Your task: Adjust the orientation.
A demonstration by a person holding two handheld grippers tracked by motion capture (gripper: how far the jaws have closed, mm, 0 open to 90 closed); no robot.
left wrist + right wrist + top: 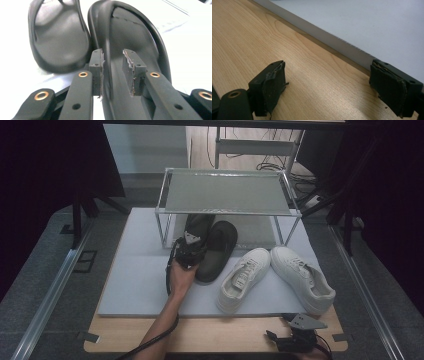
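Under the rack [227, 195], two black slippers [216, 251] lie side by side. Left gripper [113, 71], slightly spread, straddles one rim unpressed; right gripper [329, 87] rests spread. White sneakers [246, 278] remain unshelved.

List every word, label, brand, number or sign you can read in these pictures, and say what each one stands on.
No readable text anywhere.
Black slippers: plain insoles, no brand or size mark to be made out.
White sneakers: any marking is too small to read.
Shelf rack, white mat, wooden table: bare of lettering.
Left gripper and right gripper: no labels on the jaws.
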